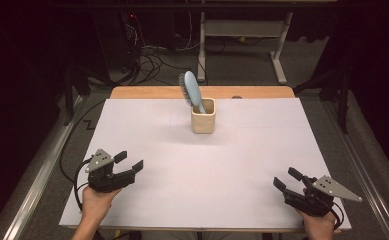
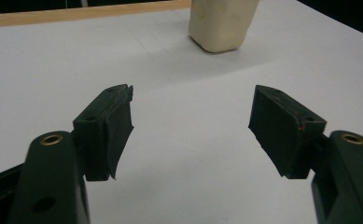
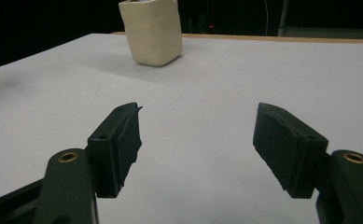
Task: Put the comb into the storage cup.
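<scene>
brush point(image 1: 190, 90) | leans bristle-head up in cream cup point(image 1: 203, 119), far table point(image 1: 182, 195) centre | left gripper point(image 1: 131, 161) jaws apart, empty | right gripper point(image 1: 288, 178) jaws apart, empty

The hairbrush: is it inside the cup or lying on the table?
Inside. The blue hairbrush stands handle-down in the cream cup, leaning to the left, with its bristle head above the rim.

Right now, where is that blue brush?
In the high view the blue brush stands handle-down in the cream cup, leaning left, near the table's far edge, well beyond both open tongs.
</scene>
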Motion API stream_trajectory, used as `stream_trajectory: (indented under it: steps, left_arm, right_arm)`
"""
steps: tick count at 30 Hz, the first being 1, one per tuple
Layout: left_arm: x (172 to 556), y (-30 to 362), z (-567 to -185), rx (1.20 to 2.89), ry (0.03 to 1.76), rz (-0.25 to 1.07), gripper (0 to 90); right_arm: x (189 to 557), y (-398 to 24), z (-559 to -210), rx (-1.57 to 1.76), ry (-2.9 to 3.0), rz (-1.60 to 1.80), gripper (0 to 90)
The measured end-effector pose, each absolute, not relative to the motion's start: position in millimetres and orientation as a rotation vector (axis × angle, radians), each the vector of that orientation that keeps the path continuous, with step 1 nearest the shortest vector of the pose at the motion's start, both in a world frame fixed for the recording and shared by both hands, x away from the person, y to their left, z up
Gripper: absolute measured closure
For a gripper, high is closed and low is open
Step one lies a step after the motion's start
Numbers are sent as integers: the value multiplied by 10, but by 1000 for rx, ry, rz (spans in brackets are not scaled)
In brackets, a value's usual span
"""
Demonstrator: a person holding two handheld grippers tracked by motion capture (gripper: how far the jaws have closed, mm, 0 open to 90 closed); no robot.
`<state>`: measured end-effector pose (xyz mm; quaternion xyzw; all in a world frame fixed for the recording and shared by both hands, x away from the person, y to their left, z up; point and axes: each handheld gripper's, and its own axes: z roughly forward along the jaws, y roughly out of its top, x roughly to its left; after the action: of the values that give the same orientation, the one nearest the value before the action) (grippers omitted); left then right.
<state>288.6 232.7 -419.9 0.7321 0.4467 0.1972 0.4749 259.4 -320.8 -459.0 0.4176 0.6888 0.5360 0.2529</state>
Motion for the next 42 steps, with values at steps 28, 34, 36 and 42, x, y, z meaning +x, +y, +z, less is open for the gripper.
stream_trajectory:
  steps: [28, 34, 36, 42]
  left_arm:
    - [2870, 2434, -4337, 1786, 1154, 472, 304]
    - [2857, 2477, -4378, 1777, 1175, 467, 302]
    - [2858, 2486, -4392, 1774, 1179, 465, 302]
    - [2860, 2524, -4451, 1763, 1197, 462, 301]
  right_arm:
    - [2591, -3213, -4589, 1139, 1873, 1460, 324]
    - [2592, -3211, -4590, 1138, 1872, 1461, 325]
    - [2593, -3211, -4590, 1136, 1873, 1460, 325]
    - [2594, -3210, -4591, 1136, 1875, 1460, 325]
